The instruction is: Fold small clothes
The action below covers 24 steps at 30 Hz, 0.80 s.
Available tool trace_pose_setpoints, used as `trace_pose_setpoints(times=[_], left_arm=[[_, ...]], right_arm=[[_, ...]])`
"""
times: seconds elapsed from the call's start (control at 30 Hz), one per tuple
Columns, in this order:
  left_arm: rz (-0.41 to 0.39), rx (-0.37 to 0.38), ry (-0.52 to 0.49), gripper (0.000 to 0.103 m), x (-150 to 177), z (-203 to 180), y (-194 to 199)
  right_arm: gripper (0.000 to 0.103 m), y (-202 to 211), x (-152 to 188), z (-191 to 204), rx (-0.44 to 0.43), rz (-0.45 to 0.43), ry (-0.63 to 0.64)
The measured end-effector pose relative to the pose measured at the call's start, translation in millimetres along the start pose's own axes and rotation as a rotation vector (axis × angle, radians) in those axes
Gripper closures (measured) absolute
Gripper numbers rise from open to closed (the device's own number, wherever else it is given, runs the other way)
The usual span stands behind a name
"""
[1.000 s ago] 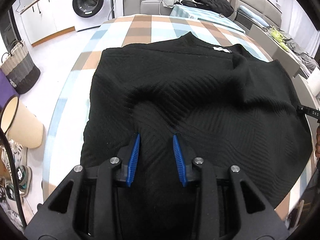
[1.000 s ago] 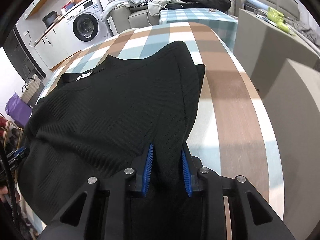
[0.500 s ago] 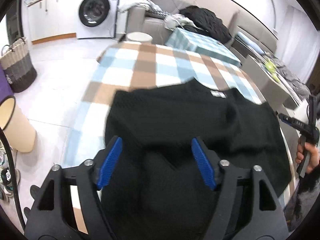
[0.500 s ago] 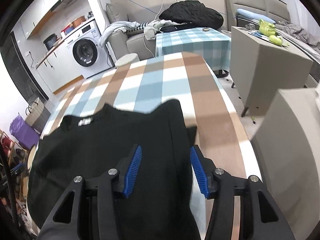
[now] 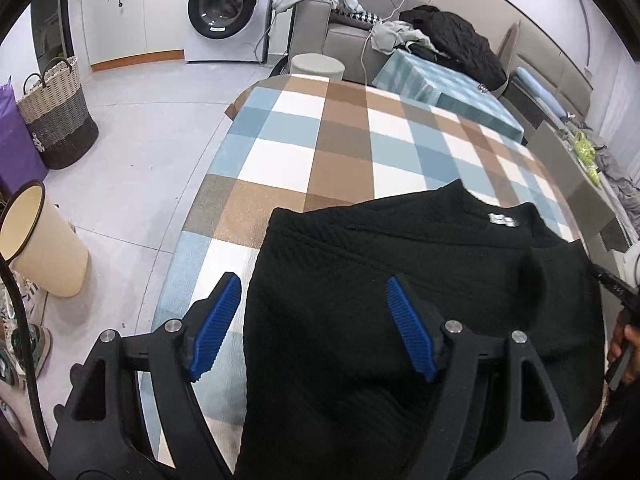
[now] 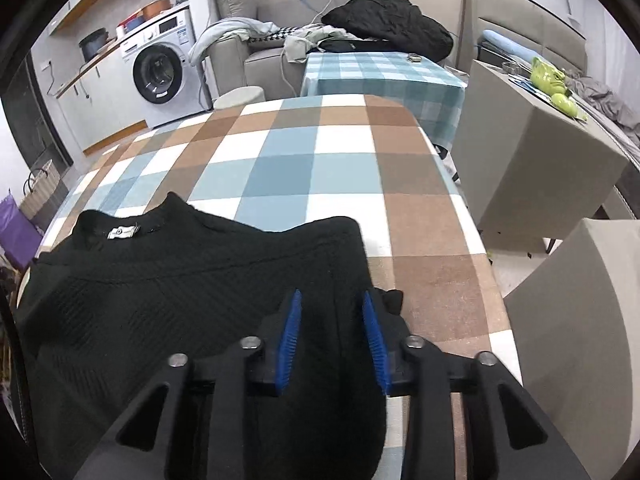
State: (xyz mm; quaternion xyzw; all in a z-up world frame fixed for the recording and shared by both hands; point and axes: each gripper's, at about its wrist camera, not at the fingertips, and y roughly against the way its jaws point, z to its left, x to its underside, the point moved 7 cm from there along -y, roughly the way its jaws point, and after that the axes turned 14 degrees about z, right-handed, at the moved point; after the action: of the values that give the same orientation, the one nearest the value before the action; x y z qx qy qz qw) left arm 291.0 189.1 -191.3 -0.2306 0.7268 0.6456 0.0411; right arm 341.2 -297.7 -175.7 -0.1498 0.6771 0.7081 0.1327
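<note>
Sweater [image 5: 420,280] is black and lies flat on the checked table [image 5: 340,140], filling the lower middle and right of the left view, with its white label [image 5: 502,220] near the neck.

On the left, the left gripper [image 5: 312,328] has its blue pads spread wide. The left pad is over bare cloth-covered table and the right pad is over the sweater, and neither one pinches anything.

On the right, the right gripper [image 6: 332,340] is closing its jaws. A strip of the sweater's right edge shows between the pads, but they do not look pressed on it yet.

To fold well, each claw likely needs a firm bite on an edge before lifting, so the layers stay even.

The upper part of the table is bare, so there is room to fold. The table edge is close on the right.
</note>
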Motion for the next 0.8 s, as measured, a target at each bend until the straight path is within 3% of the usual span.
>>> trace_pose_setpoints(times=[0.37, 0.4, 0.43, 0.47, 0.6, 0.67, 0.7, 0.8], left_arm=[[0.013, 0.003, 0.022, 0.030, -5.6, -4.3, -15.8], [0.013, 0.004, 0.028, 0.030, -6.6, -3.6, -16.9], [0.013, 0.003, 0.032, 0.030, -7.1, -3.0, -17.6], [0.013, 0.000, 0.033, 0.030, -7.4, -2.5, -18.4], [0.009, -0.020, 0.024, 0.030, -9.4, -0.1, -17.7], [0.004, -0.032, 0.016, 0.030, -11.3, 1.0, -17.3], [0.002, -0.033, 0.012, 0.030, -12.1, 2.0, -17.2], [0.006, -0.031, 0.011, 0.030, -16.6, 4.0, -21.6]], right_arm=[[0.057, -15.4, -15.0, 0.8, -0.052, -0.003, -0.025], [0.065, -18.0, -15.8, 2.3, -0.051, 0.003, -0.021], [0.088, -19.2, -15.5, 4.0, -0.051, 0.007, -0.012], [0.095, -17.7, -15.6, 6.3, -0.054, 0.000, 0.001], [0.098, 32.7, -13.6, 15.1, -0.141, -0.194, 0.050], [0.098, 55.5, -11.1, -0.4, -0.132, -0.266, -0.009], [0.098, 58.5, -9.9, -13.8, -0.116, -0.272, -0.061], [0.098, 33.8, -4.3, -38.1, -0.072, -0.169, -0.154]])
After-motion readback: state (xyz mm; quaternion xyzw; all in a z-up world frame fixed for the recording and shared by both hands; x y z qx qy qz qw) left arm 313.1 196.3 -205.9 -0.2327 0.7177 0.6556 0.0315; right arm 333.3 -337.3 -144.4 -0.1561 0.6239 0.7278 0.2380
